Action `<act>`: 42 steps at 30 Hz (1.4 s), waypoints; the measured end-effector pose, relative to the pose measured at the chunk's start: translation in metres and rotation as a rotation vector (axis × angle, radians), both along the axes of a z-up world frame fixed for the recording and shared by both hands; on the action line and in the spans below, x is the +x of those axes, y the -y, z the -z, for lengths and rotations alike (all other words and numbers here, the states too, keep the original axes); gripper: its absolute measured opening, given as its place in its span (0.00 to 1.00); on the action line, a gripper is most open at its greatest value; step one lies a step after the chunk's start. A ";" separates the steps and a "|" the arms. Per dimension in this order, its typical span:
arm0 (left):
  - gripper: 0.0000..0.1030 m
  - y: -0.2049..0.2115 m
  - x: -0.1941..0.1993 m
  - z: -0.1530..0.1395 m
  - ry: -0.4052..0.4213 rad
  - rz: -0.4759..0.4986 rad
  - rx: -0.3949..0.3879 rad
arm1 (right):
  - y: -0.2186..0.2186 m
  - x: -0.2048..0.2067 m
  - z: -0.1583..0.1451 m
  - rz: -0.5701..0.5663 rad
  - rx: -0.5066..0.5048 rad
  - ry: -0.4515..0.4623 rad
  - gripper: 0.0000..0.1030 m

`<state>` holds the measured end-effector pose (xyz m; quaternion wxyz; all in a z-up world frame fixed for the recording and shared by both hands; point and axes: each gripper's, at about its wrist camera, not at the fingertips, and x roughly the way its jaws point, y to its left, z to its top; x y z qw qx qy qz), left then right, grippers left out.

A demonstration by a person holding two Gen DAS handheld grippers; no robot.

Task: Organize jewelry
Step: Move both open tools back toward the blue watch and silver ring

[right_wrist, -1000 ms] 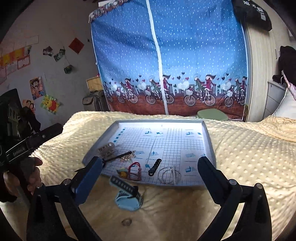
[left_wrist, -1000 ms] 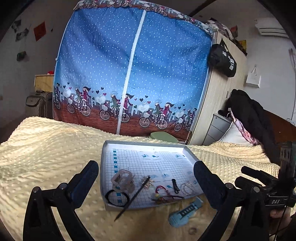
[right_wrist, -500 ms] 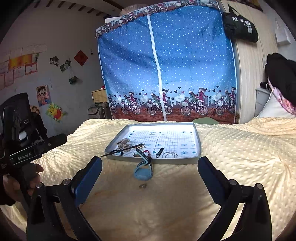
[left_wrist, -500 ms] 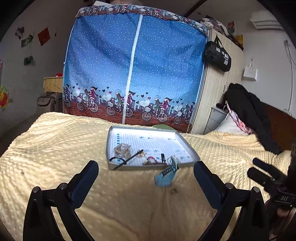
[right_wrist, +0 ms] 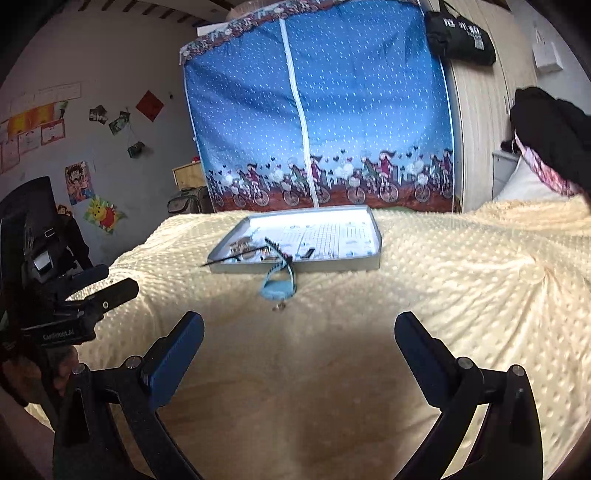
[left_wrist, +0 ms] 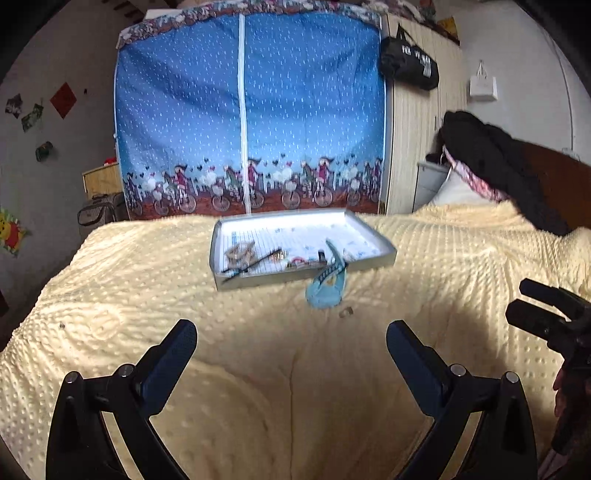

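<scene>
Left gripper (left_wrist: 291, 341) and right gripper (right_wrist: 299, 332), both spread and empty, above the blanket (left_wrist: 258, 387), well short of the jewelry tray (left_wrist: 303, 271).

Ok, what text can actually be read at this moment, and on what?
"GenRobot.AI", blurred, a best reading: white label on the left gripper body.
Black hanging bag: white print, unreadable.
Grey grid-lined tray: markings too small.
Paper wall posters: blurred, nothing legible.
</scene>
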<state>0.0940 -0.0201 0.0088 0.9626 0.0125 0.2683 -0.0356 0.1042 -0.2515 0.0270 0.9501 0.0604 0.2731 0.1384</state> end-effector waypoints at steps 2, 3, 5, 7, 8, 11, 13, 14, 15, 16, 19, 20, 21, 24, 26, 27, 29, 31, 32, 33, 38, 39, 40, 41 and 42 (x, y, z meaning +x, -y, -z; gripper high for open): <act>1.00 -0.001 0.002 0.008 -0.037 -0.009 0.003 | -0.004 0.008 0.009 -0.015 -0.002 -0.030 0.98; 1.00 -0.002 0.002 0.012 -0.049 -0.010 0.003 | -0.006 0.012 0.013 -0.022 -0.004 -0.043 0.99; 1.00 -0.003 0.002 0.016 -0.068 -0.010 0.010 | -0.012 0.016 0.021 -0.031 -0.011 -0.064 0.98; 1.00 -0.004 0.002 0.018 -0.080 -0.015 0.013 | -0.018 0.020 0.027 -0.028 -0.017 -0.088 0.98; 1.00 -0.005 0.002 0.019 -0.087 -0.017 0.008 | -0.018 0.023 0.030 -0.024 -0.013 -0.104 0.98; 1.00 -0.006 0.005 0.021 -0.104 -0.025 0.004 | -0.021 0.026 0.037 -0.014 0.005 -0.135 0.98; 1.00 -0.007 0.007 0.022 -0.113 -0.032 0.008 | -0.020 0.028 0.041 -0.008 0.016 -0.150 0.99; 1.00 -0.007 0.008 0.023 -0.118 -0.034 0.007 | -0.020 0.029 0.044 -0.004 0.016 -0.157 0.99; 1.00 -0.008 0.009 0.025 -0.125 -0.037 0.006 | -0.020 0.030 0.045 -0.002 0.016 -0.160 0.99; 1.00 -0.008 0.010 0.026 -0.132 -0.039 0.006 | -0.020 0.031 0.046 -0.001 0.017 -0.162 0.98; 1.00 -0.008 0.013 0.030 -0.159 -0.045 0.003 | -0.021 0.034 0.049 0.004 0.016 -0.169 0.98; 1.00 -0.008 0.014 0.031 -0.166 -0.047 0.002 | -0.022 0.035 0.050 0.004 0.016 -0.171 0.99; 1.00 -0.008 0.015 0.032 -0.170 -0.047 0.000 | -0.022 0.036 0.051 0.005 0.016 -0.174 0.99; 1.00 -0.010 0.017 0.034 -0.180 -0.054 -0.012 | -0.024 0.039 0.053 0.003 0.015 -0.177 0.98; 1.00 -0.010 0.020 0.035 -0.188 -0.058 -0.020 | -0.025 0.040 0.054 0.003 0.013 -0.176 0.99; 1.00 -0.011 0.021 0.035 -0.189 -0.060 -0.022 | -0.025 0.040 0.054 0.003 0.014 -0.174 0.98; 1.00 -0.012 0.026 0.037 -0.195 -0.064 -0.027 | -0.025 0.039 0.053 0.011 0.018 -0.167 0.98; 1.00 -0.013 0.032 0.040 -0.208 -0.061 -0.037 | -0.024 0.038 0.052 0.018 0.025 -0.158 0.99; 1.00 -0.014 0.034 0.042 -0.215 -0.058 -0.044 | -0.023 0.038 0.051 0.021 0.028 -0.153 0.99; 1.00 -0.016 0.038 0.044 -0.225 -0.056 -0.053 | -0.021 0.038 0.051 0.025 0.030 -0.150 0.99; 1.00 -0.025 0.048 0.054 -0.251 -0.053 -0.097 | -0.016 0.040 0.053 0.044 0.042 -0.157 0.99; 1.00 -0.027 0.050 0.055 -0.255 -0.052 -0.103 | -0.015 0.041 0.054 0.049 0.046 -0.160 0.98; 1.00 -0.028 0.053 0.056 -0.258 -0.053 -0.106 | -0.013 0.041 0.055 0.053 0.050 -0.162 0.98; 1.00 -0.029 0.056 0.056 -0.262 -0.054 -0.109 | -0.012 0.042 0.056 0.060 0.055 -0.166 0.98; 1.00 -0.031 0.059 0.056 -0.264 -0.055 -0.111 | -0.011 0.043 0.057 0.065 0.059 -0.169 0.98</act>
